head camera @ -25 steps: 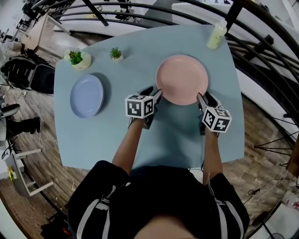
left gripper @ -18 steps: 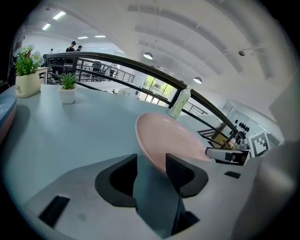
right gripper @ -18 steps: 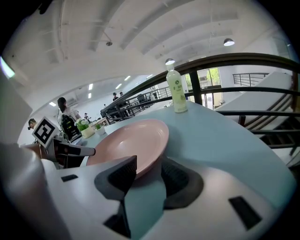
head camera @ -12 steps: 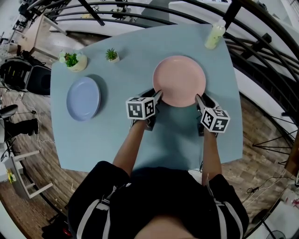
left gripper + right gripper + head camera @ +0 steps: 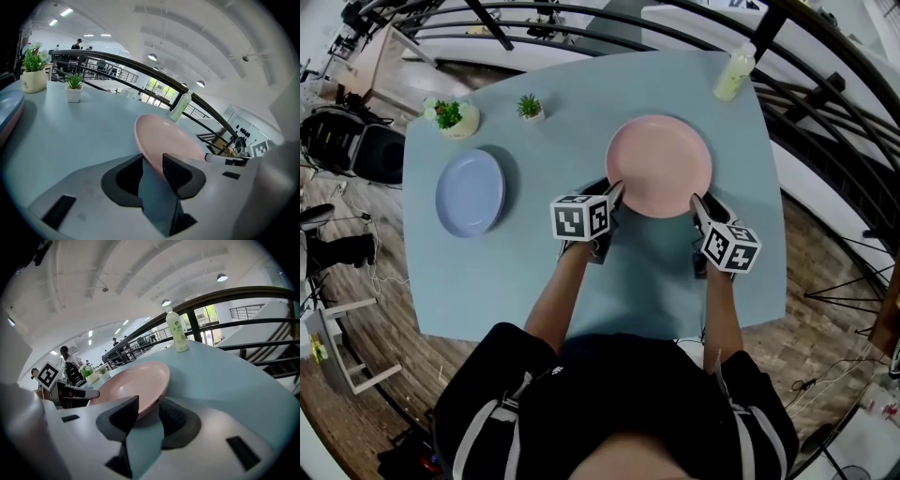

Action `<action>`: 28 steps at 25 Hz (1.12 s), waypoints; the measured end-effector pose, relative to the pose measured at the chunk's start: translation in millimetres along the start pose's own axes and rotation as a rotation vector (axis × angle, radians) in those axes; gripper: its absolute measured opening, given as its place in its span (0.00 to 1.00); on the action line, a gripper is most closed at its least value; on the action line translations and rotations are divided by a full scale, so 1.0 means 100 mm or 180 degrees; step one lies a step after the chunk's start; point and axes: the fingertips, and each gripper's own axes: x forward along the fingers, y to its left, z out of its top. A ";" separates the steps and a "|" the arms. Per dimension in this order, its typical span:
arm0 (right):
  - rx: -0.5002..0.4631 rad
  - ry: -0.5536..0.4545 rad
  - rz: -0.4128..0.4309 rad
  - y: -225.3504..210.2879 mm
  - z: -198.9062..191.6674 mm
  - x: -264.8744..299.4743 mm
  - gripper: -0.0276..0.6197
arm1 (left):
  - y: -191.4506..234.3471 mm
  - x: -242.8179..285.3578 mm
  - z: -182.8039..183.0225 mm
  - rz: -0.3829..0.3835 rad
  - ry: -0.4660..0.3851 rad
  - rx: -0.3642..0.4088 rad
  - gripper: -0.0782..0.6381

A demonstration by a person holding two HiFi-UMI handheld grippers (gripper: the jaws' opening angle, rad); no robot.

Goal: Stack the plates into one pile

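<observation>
**Left gripper [image 5: 152,163] at the near rim of the pink plate [image 5: 164,137]**
The jaws have just been closing and stand on either side of the plate's rim, not yet clamped on it (pale blue tabletop [image 5: 75,136] shows in the gap beneath). The plate lies flat. A blue plate [image 5: 8,104] juts in at the left edge, well apart. Two small potted plants [image 5: 33,70] [image 5: 74,87] stand at the far side, and a pale green bottle [image 5: 180,106] stands beyond the pink plate, near a dark railing [image 5: 140,65].

Table [image 5: 534,272], pink plate [image 5: 659,165], blue plate [image 5: 471,192], bottle [image 5: 733,73]
</observation>
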 end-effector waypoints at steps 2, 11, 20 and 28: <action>-0.0001 -0.0021 0.0014 0.05 0.00 -0.01 0.26 | 0.02 -0.06 0.01 0.0020 -0.0016 0.0025 0.29; 0.0003 -0.0109 0.0136 0.38 0.03 -0.06 0.26 | 0.12 -0.41 0.08 0.0070 -0.0128 0.0023 0.29; -0.0052 -0.0108 0.0268 0.77 0.02 0.01 0.26 | 0.36 -0.75 0.11 0.0147 -0.0221 -0.0004 0.29; -0.0130 -0.0084 0.0417 1.17 0.00 0.10 0.26 | 0.61 -1.11 0.14 0.0264 -0.0341 -0.0035 0.29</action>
